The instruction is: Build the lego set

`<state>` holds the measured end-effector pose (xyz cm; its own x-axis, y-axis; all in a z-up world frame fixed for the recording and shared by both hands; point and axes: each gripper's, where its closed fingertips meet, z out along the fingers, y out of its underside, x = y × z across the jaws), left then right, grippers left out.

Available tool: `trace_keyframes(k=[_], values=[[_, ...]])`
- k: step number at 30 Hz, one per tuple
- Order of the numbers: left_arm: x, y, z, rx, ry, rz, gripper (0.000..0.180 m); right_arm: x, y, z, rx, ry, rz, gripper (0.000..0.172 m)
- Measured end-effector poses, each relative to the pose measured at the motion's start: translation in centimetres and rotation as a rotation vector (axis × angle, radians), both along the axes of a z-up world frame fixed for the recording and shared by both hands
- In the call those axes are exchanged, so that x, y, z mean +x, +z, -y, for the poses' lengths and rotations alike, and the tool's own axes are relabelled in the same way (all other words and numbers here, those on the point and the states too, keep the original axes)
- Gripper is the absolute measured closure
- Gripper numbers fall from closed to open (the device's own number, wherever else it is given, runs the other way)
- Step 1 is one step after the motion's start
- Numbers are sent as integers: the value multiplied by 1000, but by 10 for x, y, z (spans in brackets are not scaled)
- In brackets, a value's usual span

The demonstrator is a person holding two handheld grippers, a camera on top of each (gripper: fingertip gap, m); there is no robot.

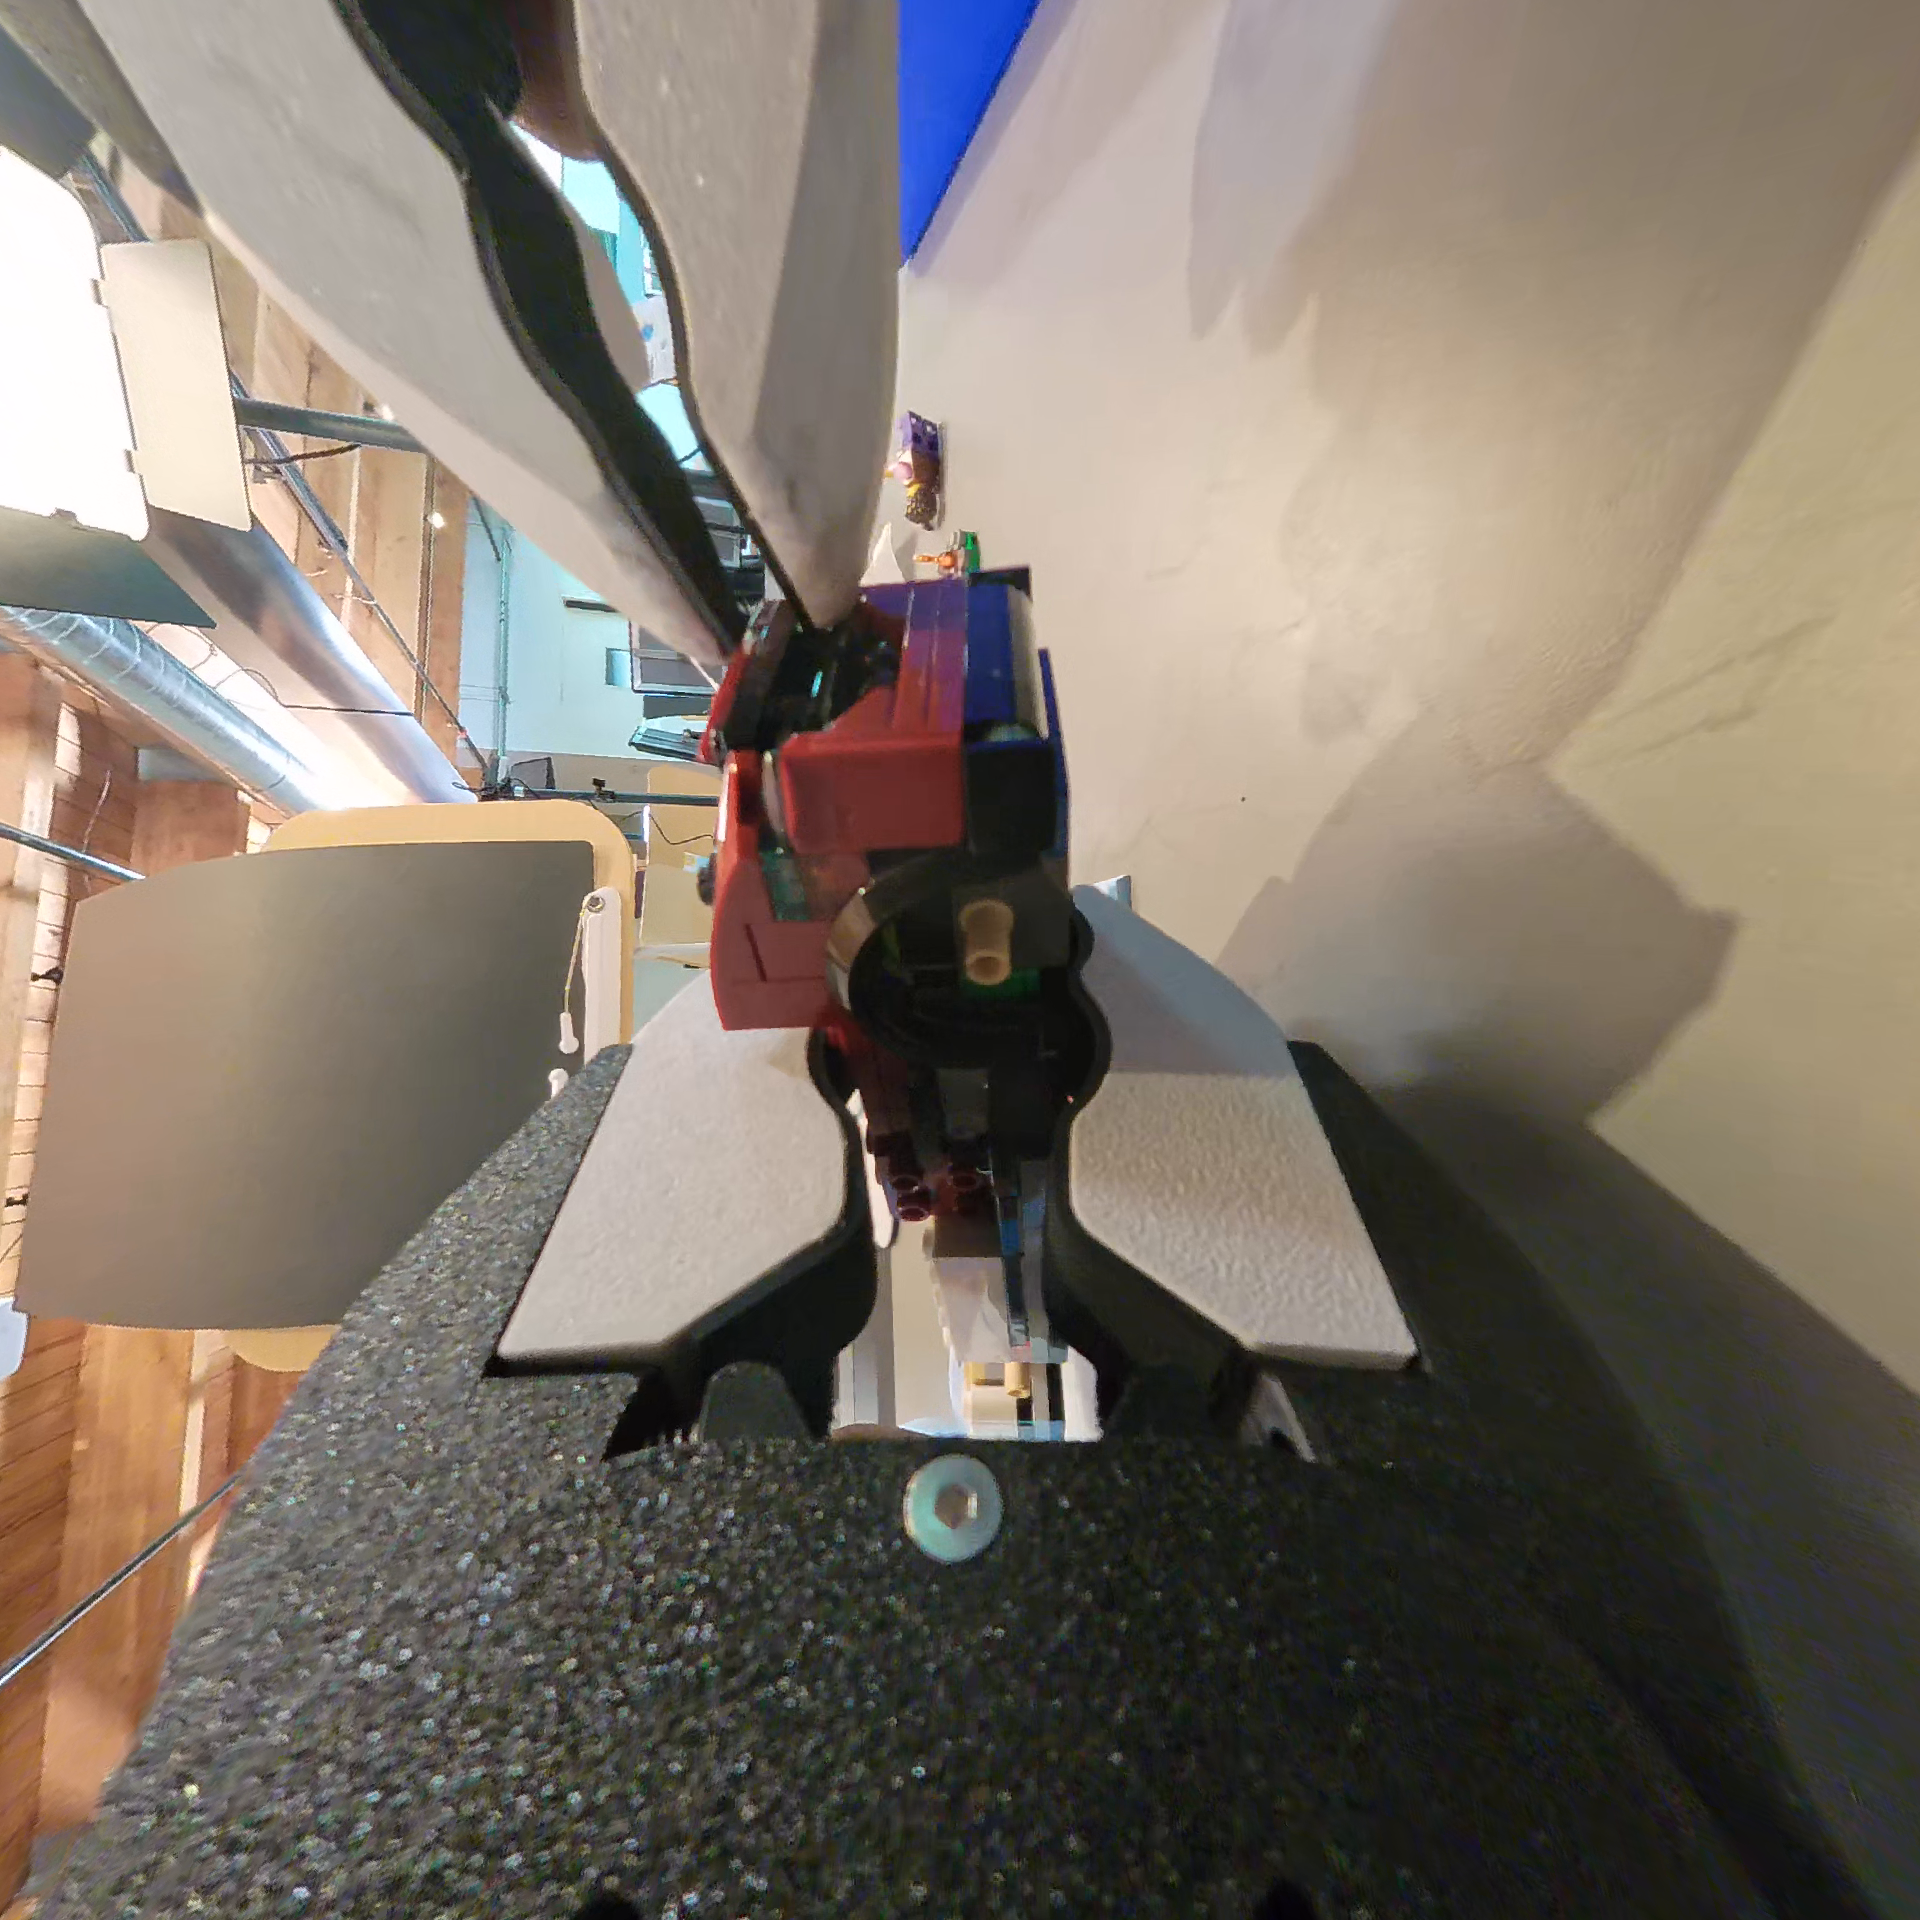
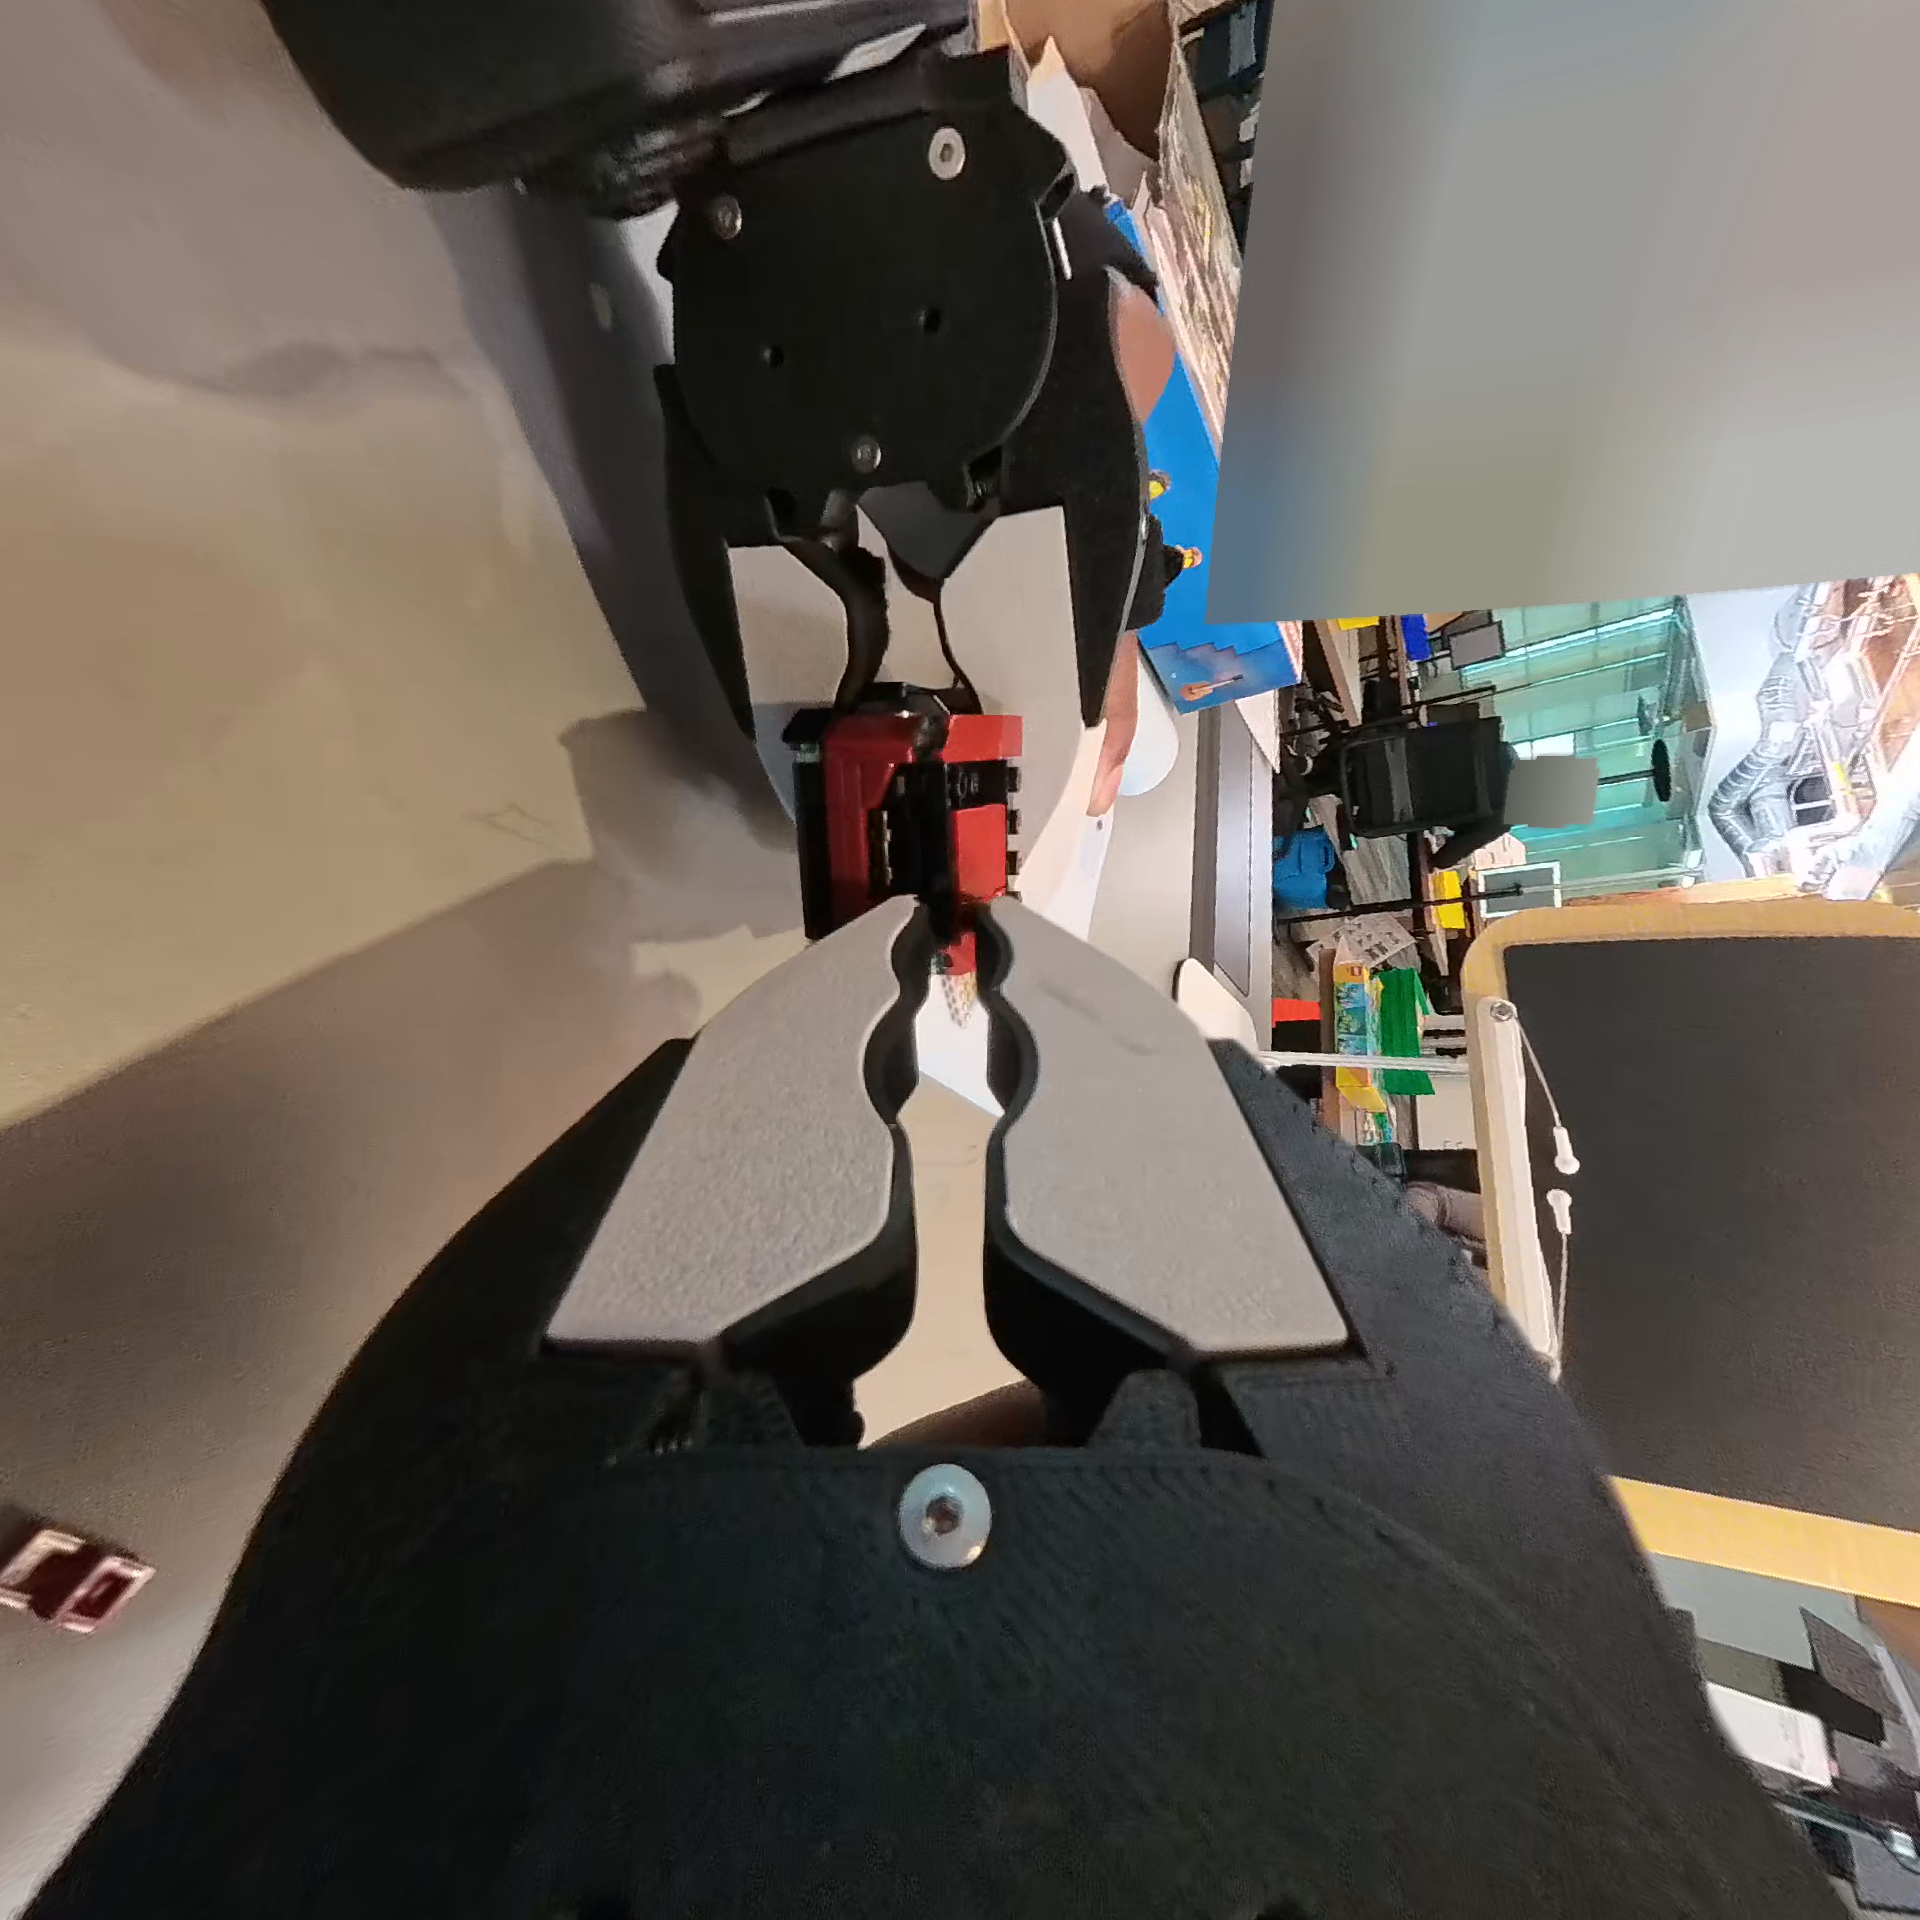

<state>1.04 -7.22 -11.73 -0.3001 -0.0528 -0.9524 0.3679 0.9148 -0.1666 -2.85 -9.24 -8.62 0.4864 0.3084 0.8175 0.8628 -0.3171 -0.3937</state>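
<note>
A brick-built model in red, black and blue, with a black wheel and a tan pin, is held off the pale table. My left gripper is shut on its wheel end, with both pads against it. My right gripper comes from the opposite side and is shut on a thin black part of the same model. Its grey fingers meet the model's far end in the left wrist view. The left gripper shows beyond the model in the right wrist view.
A small purple figure and tiny loose pieces lie on the table past the model. A dark red piece lies at the lower left. A blue box and a black chair back with a pale frame stand off the table. There is about 5 centimeters between the tips of the two grippers.
</note>
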Motion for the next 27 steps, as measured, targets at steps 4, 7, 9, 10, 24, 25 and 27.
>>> trace_keyframes(k=[4,7,9,10,24,25,27], values=[[0,-1,0,15,1,3,146,0,-2,0,-13,-5,-8,164],[0,0,-1,21,3,6,146,0,-3,0,-16,-7,-14,164],[0,1,-1,17,1,12,146,0,-2,0,-9,-4,-25,164],[-1,3,-1,12,-4,16,146,-1,-1,0,-6,1,-35,164],[2,2,-4,40,8,15,146,4,-3,-2,4,-19,-3,156],[2,2,-4,49,8,17,146,3,-4,-2,-5,-20,-9,154],[2,2,-3,61,4,22,145,2,-6,-1,-20,-16,-21,155]])
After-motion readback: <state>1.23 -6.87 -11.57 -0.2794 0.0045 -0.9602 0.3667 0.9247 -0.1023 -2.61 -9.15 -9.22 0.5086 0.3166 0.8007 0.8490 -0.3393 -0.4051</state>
